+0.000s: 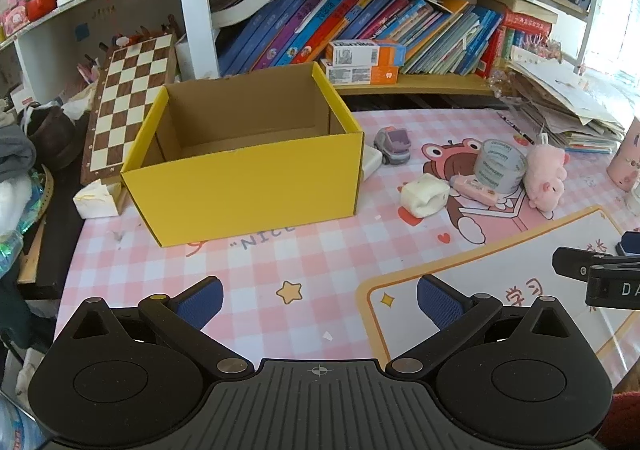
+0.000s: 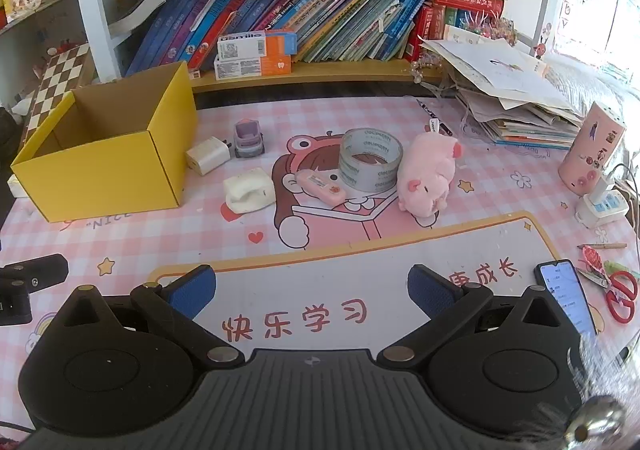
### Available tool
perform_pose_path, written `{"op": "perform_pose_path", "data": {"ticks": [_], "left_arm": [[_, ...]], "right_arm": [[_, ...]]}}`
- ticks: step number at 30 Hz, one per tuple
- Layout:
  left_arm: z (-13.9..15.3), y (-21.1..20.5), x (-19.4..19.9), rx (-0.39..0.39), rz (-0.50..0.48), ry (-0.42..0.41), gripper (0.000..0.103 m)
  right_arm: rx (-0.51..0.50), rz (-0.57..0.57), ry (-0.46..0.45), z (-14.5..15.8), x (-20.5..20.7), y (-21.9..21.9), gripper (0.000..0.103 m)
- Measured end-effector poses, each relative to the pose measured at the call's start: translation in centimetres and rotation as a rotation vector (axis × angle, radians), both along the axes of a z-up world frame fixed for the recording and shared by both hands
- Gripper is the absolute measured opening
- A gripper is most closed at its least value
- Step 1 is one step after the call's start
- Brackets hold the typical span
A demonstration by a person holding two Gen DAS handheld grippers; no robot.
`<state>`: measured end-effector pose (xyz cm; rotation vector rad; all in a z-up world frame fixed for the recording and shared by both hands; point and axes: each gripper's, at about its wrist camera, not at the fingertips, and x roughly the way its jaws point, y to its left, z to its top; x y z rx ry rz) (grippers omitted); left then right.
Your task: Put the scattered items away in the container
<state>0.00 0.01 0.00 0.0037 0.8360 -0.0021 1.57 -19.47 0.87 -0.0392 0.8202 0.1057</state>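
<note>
Six items [image 2: 371, 159] beyond hand-held gripper [image 2: 311, 292], apart

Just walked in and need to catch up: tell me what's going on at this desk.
A person holds two grippers for a tidy-up that hasn't started. The left gripper and right gripper both hover open and empty above the desk mat. The yellow box looks empty. Still lying on the mat: tape roll, pink plush pig, toy car, white charger, white foam piece and pink eraser.

A child's study desk: cartoon mat [image 2: 360, 234], crammed bookshelf [image 2: 280, 21].
</note>
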Motion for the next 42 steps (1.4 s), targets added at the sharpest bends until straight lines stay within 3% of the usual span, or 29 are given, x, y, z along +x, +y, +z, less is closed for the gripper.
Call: {"op": "perform_pose_path", "data": {"ticks": [42], "left_arm": [[-0.4,0.4,0.8,-0.005,-0.001,0.015,0.103]], "right_arm": [[-0.009,0.005,0.015,-0.2,1.1,0.9,0.103]]}}
